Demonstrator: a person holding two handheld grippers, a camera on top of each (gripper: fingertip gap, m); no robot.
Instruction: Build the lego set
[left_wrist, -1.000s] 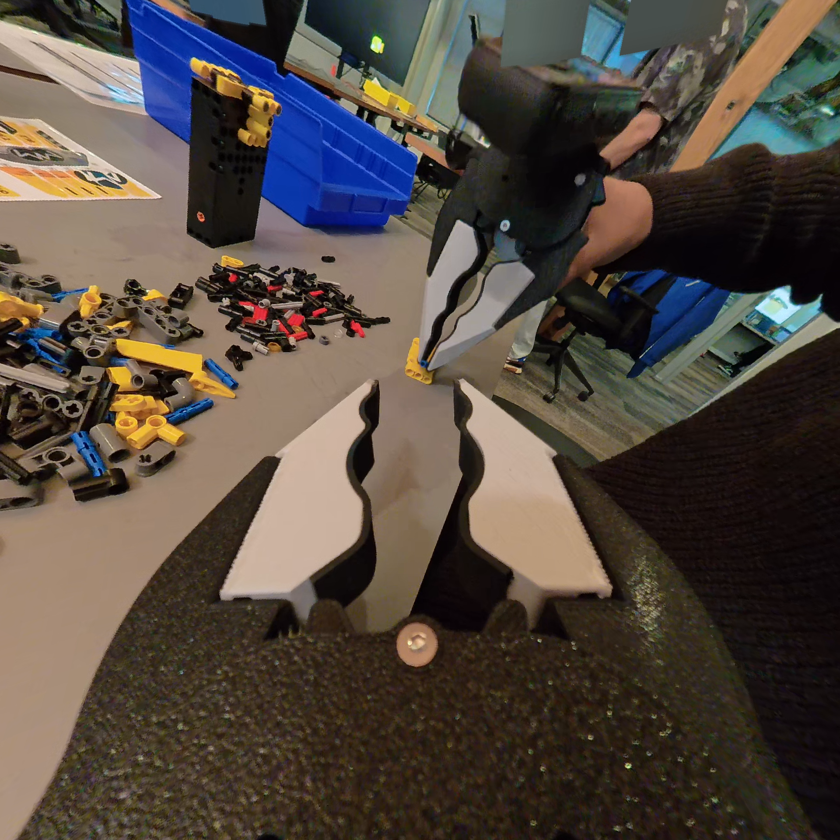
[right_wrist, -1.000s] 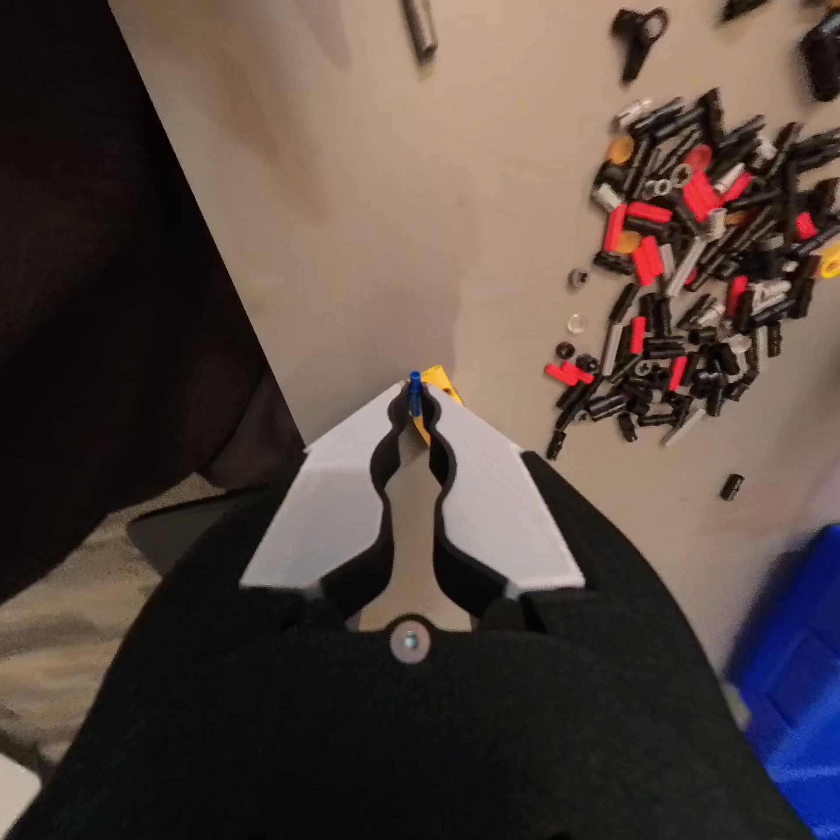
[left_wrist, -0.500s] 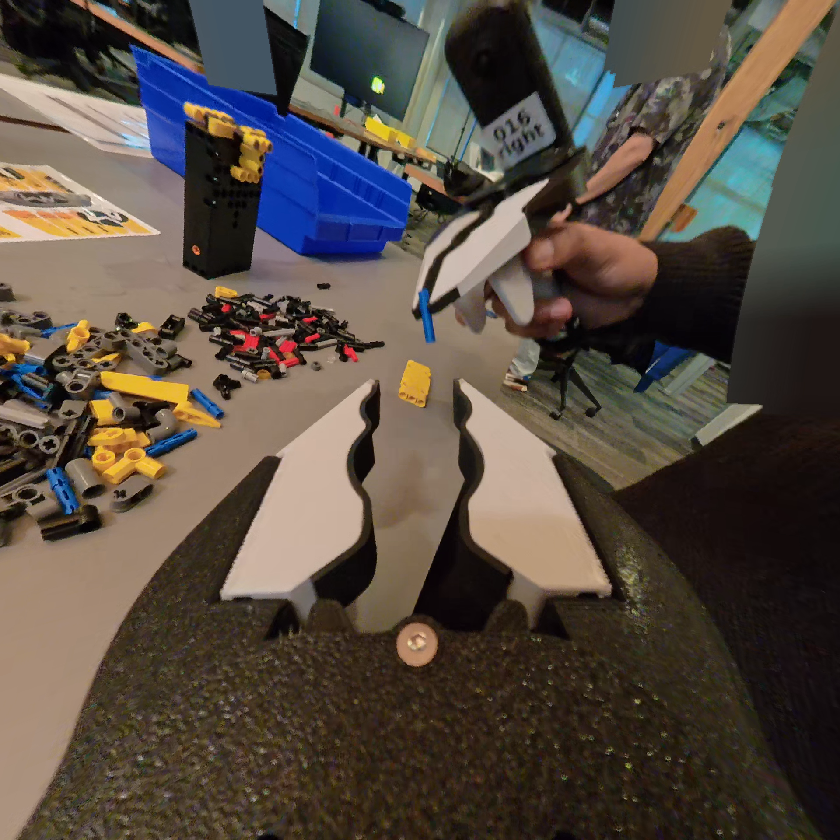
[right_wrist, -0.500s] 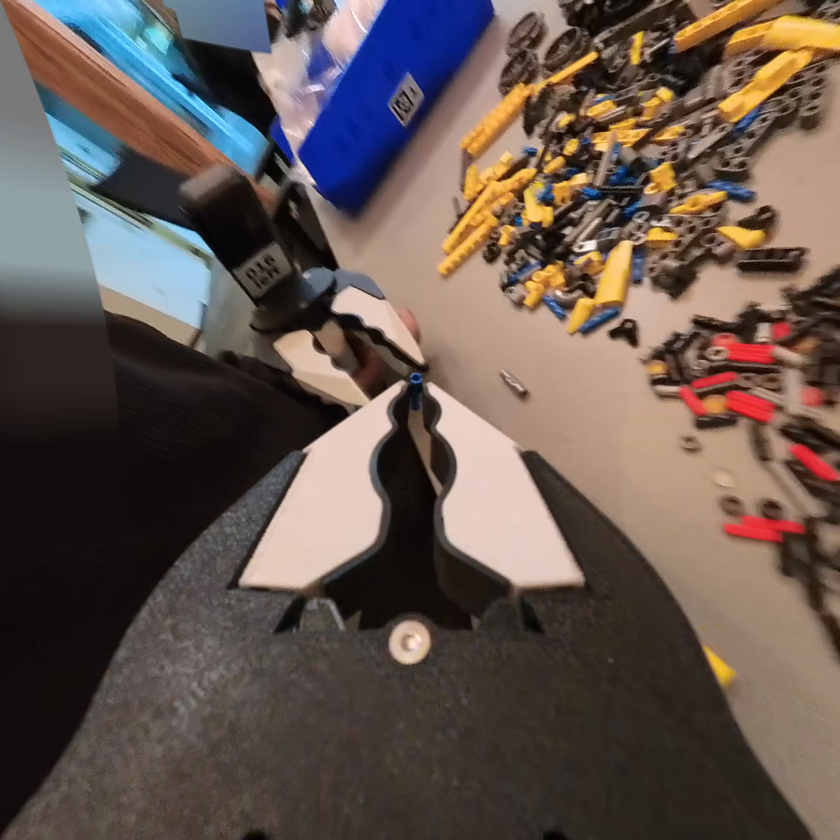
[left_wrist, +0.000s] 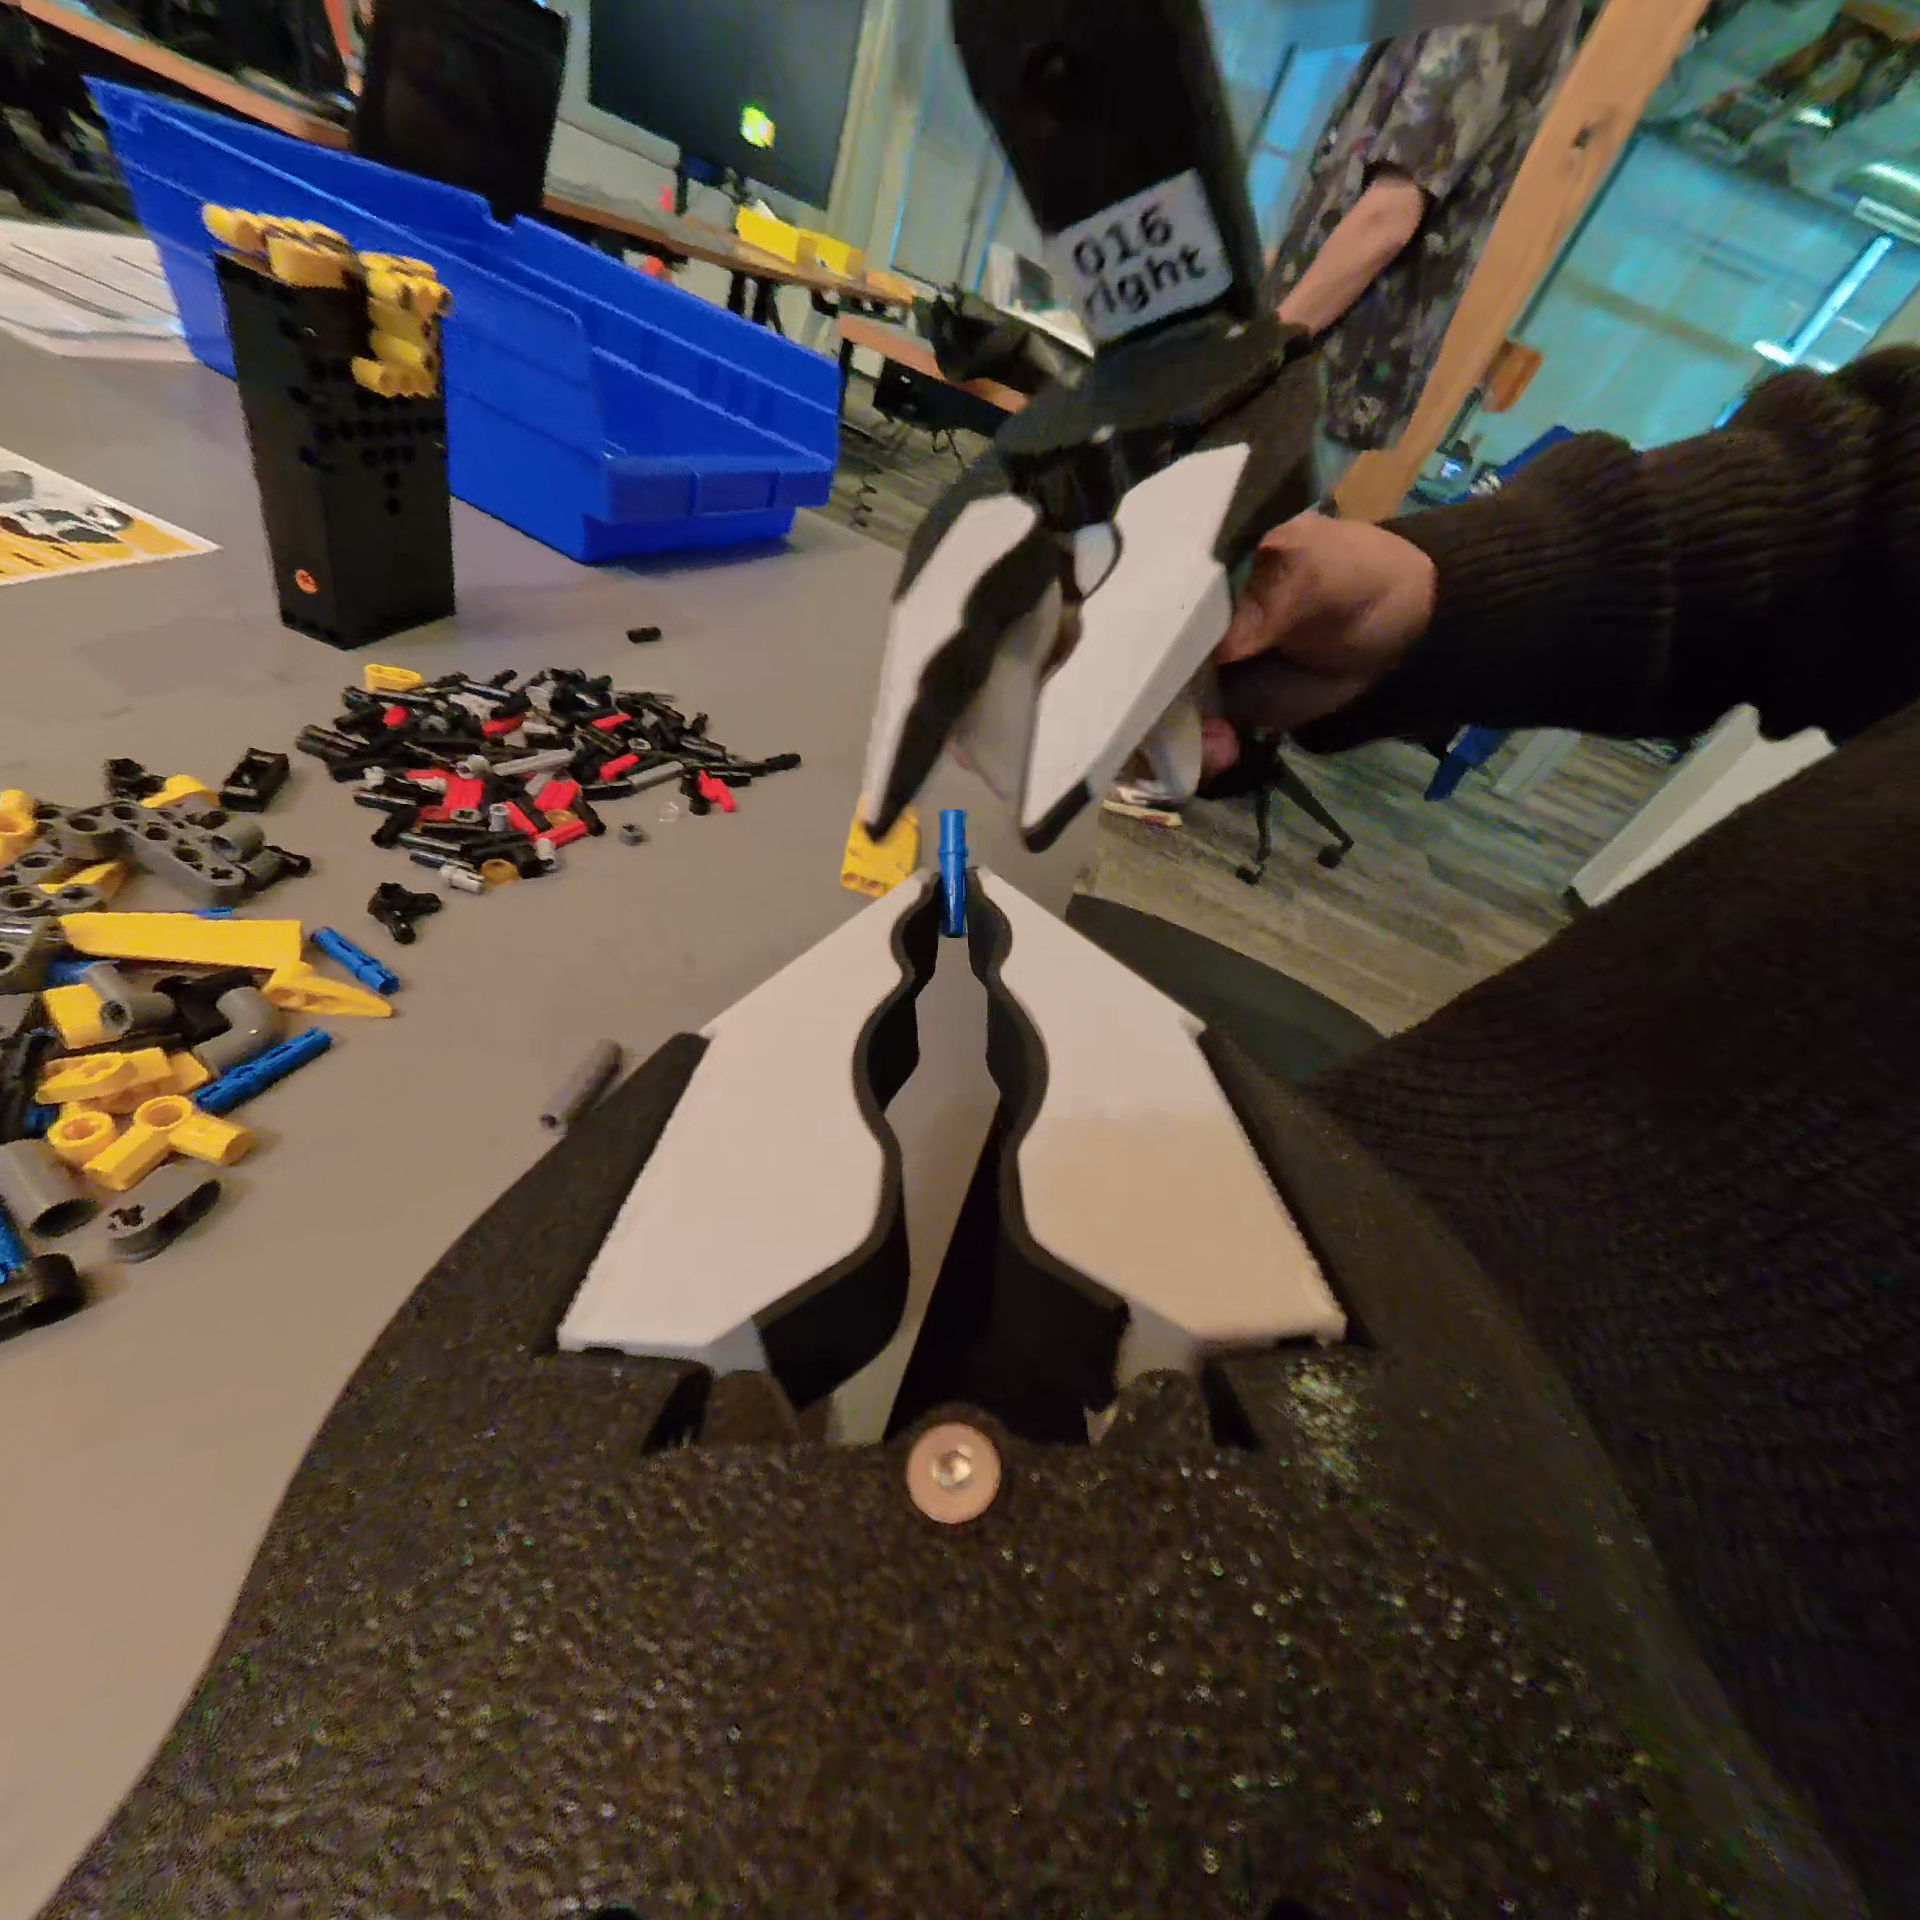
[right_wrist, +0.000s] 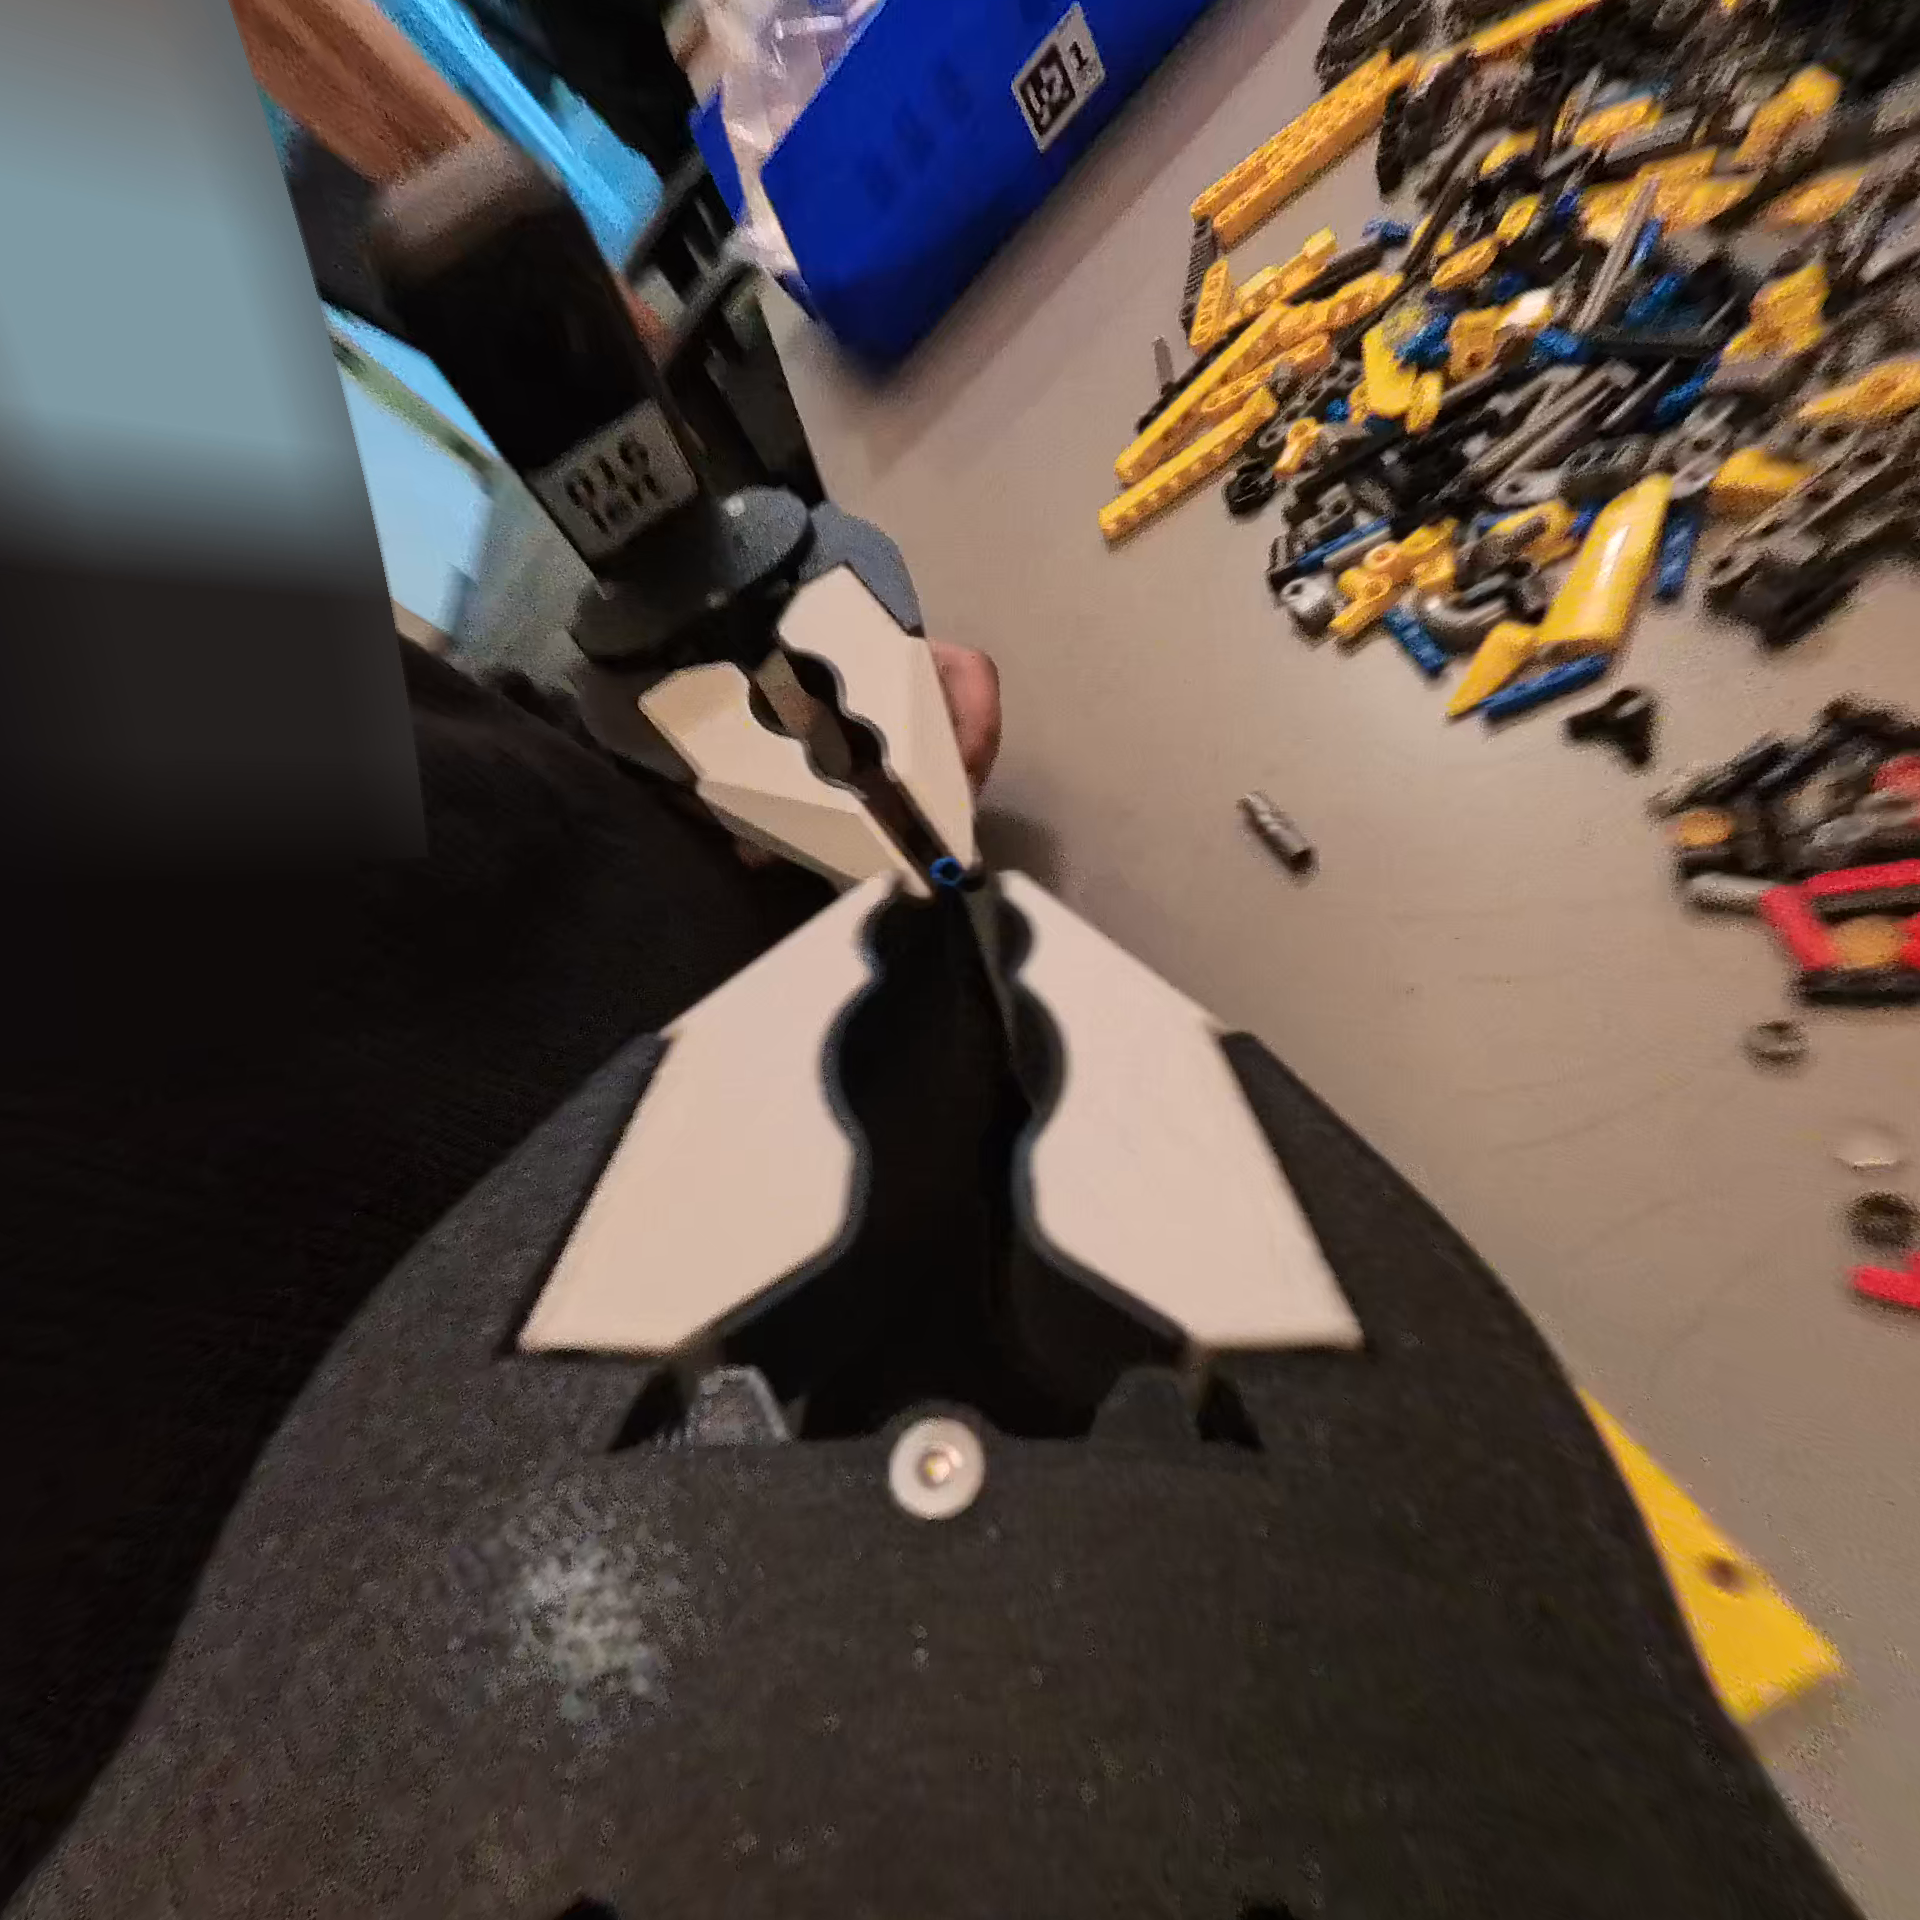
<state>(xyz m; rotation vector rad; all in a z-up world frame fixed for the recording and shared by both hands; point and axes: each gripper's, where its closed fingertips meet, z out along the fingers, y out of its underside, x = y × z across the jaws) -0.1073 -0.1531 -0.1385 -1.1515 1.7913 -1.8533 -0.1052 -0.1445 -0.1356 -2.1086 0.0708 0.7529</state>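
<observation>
A grey table (left_wrist: 644, 997) in a workshop, with desks and monitors in the far background, is strewn with small plastic building pieces. Over its near right edge, the left gripper (left_wrist: 952, 902) has its two white fingers drawn together on a short blue pin (left_wrist: 950, 871), which stands upright out of the fingertips. The right gripper (left_wrist: 961, 826), held by a hand (left_wrist: 1320, 618) in a dark knitted sleeve (left_wrist: 1683, 540), hangs just above the pin with its fingers spread apart and nothing between them, one tip to each side of the pin's top. In the right wrist view, which is blurred, the pin shows end-on at the meeting tips of both tools, and the right gripper's fingers stand slightly parted around it.

A flat yellow piece (left_wrist: 879, 854) lies on the table just beyond and left of the pin, under the right gripper's left fingertip. A short grey axle (left_wrist: 582, 1083) lies near the left gripper on its left side. Farther left sits a heap of black and red pins (left_wrist: 530, 764), and at the left edge a larger spread of yellow, grey and blue parts (left_wrist: 156, 997). A black tower topped with yellow pieces (left_wrist: 338, 447) stands upright at the far left, with a blue bin (left_wrist: 623, 395) behind it and printed sheets (left_wrist: 73, 520) on the table beside it. A person in patterned clothing (left_wrist: 1423, 197) stands in the far background.
</observation>
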